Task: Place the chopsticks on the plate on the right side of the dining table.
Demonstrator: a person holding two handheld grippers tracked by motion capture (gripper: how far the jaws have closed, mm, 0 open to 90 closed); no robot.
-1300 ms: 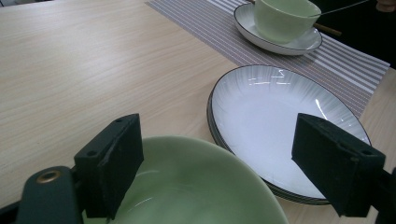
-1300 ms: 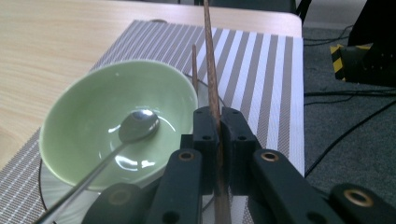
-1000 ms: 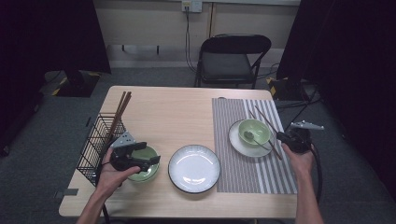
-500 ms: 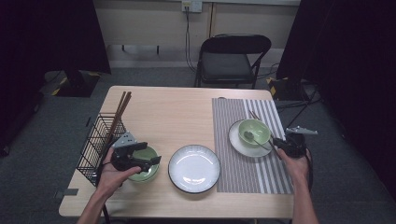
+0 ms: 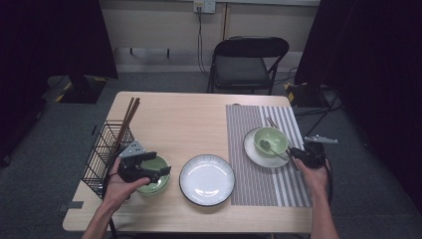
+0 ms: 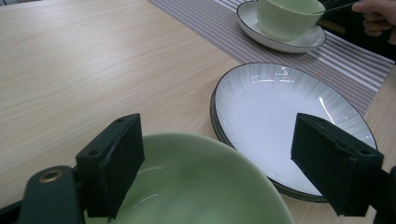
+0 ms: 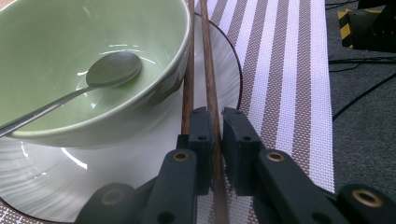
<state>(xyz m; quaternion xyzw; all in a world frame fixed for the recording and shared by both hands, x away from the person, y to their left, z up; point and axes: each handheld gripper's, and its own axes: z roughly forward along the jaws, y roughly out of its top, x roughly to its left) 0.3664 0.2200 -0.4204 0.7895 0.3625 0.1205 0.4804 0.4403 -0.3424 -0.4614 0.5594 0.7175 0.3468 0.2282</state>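
Observation:
My right gripper (image 5: 294,155) lies low on the striped placemat (image 5: 259,164), beside a small plate (image 5: 254,152) that holds a green bowl (image 5: 271,139) with a spoon (image 7: 112,67) in it. One brown chopstick (image 7: 209,70) runs through the right gripper (image 7: 215,112). Its jaws have just been opening and leave a thin gap around the stick. A second chopstick (image 7: 189,70) lies just left of the jaws, against the bowl (image 7: 70,37). My left gripper (image 5: 158,163) hangs wide open over another green bowl (image 6: 196,186) at the near left, pads apart from it.
A large white plate (image 5: 206,179) sits between the two bowls. A black wire basket (image 5: 102,154) with several long chopsticks (image 5: 128,117) stands at the table's left edge. A folding chair (image 5: 246,59) is behind the table. Bare wood (image 5: 184,119) spans the far half.
The right hand has shifted slightly toward the near edge and the bowl. The left hand and its bowl have stayed put.

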